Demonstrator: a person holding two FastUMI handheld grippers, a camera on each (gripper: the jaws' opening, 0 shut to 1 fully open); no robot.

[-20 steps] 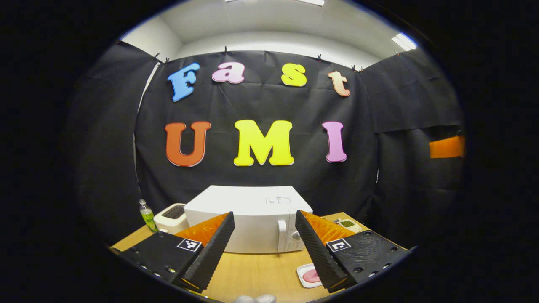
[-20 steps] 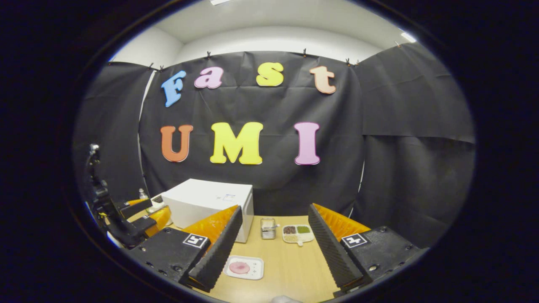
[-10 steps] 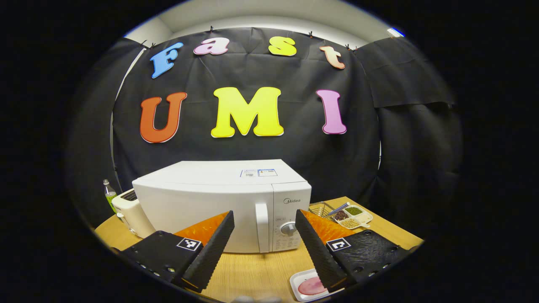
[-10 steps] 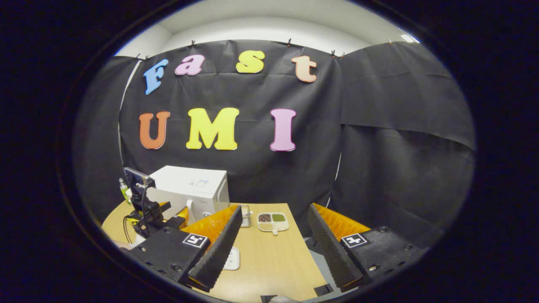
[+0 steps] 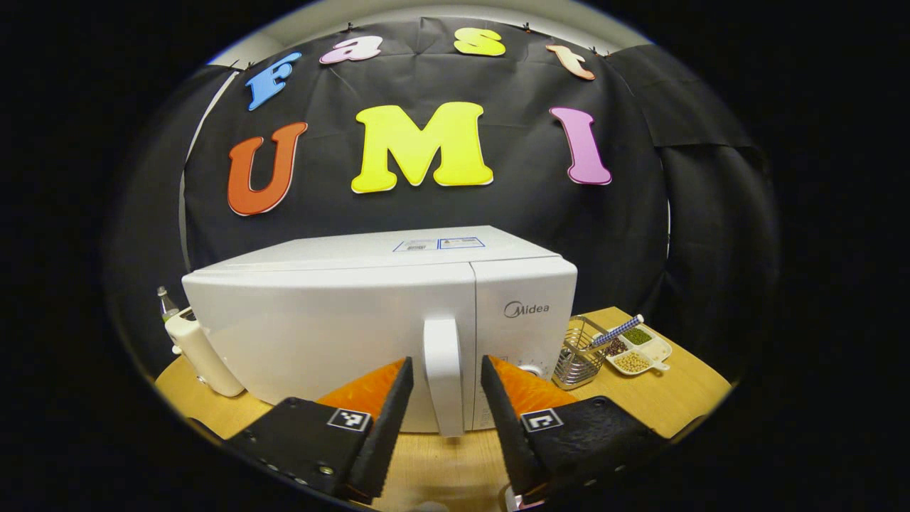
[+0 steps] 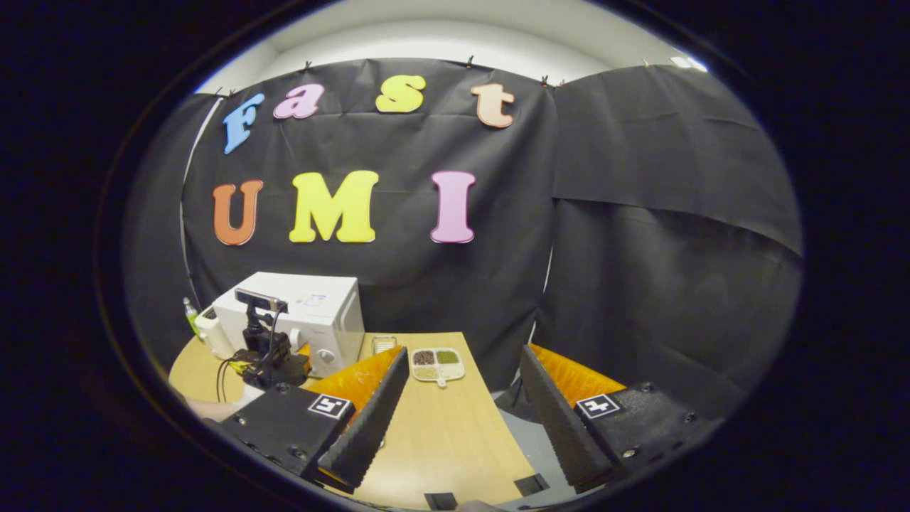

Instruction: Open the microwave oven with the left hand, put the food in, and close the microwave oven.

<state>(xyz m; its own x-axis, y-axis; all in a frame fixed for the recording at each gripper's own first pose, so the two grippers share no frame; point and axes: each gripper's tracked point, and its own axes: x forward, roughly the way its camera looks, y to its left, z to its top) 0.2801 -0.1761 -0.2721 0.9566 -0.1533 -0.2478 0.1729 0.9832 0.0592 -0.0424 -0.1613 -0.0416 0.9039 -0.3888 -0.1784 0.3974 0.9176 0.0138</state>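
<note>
The white microwave (image 5: 341,327) stands shut on the wooden table (image 5: 682,398), close in front in the left gripper view. Its upright door handle (image 5: 442,338) sits between the fingers of my left gripper (image 5: 446,363), which is open with a small gap on each side. In the right gripper view the microwave (image 6: 313,306) is far off at the left, and the left gripper (image 6: 298,359) is up against its front. My right gripper (image 6: 465,350) hangs open over the table's near edge with nothing between its fingers.
A white toaster (image 5: 202,352) and a small bottle (image 5: 165,302) stand left of the microwave. To its right are a wire basket (image 5: 577,352) with a utensil and a divided dish of beans (image 5: 636,348). The table (image 6: 441,434) ends at the right above grey floor.
My left gripper has moved forward to the microwave and narrowed around the door handle. The right gripper has drifted back and to the right, away from the microwave.
</note>
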